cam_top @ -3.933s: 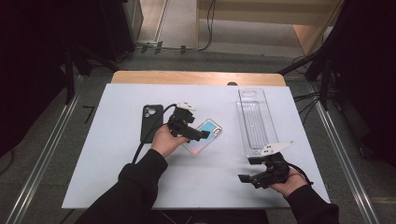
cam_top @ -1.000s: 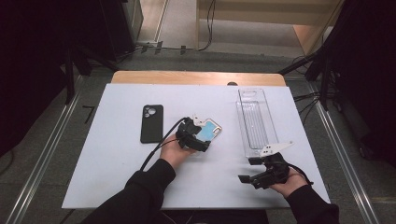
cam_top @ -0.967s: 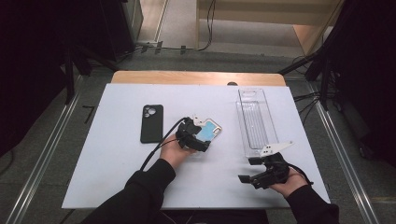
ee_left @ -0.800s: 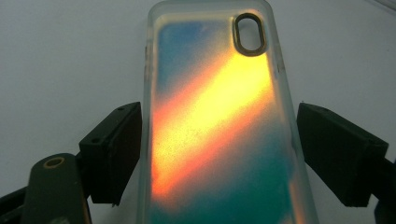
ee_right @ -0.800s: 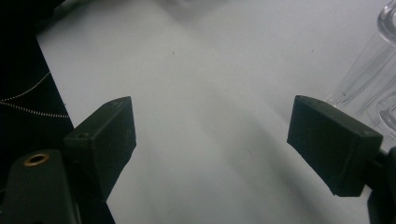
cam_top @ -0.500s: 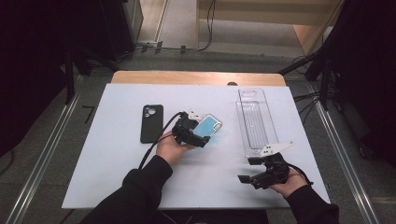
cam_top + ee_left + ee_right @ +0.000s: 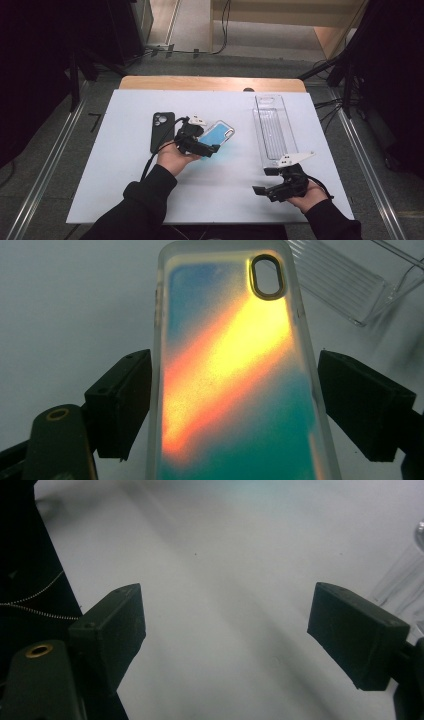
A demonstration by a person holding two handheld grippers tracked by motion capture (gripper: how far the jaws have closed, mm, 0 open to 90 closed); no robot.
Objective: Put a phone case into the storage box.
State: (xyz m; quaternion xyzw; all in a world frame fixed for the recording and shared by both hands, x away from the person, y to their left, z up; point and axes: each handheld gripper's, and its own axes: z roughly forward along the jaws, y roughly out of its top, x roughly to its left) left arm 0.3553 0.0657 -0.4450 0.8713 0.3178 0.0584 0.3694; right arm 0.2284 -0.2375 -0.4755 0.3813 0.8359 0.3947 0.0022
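Observation:
A translucent phone case, teal with an orange-yellow streak, hangs tilted just above the white table. My left gripper is shut on it. In the left gripper view the case runs up between the two black pads, which press on its long edges, with its camera cutout at the far end. A black phone lies face down to the left of that hand. My right gripper rests near the table's front right, open. Between its pads there is just bare table.
A long clear plastic tray lies lengthwise at the right, just beyond the right gripper; its ribbed end is behind the case. A wooden board edge runs along the table's far side. Metal rails flank the table.
The left gripper has moved onto the case, then lifted it off the table and carried it slightly away from the person. The right gripper has stayed put.

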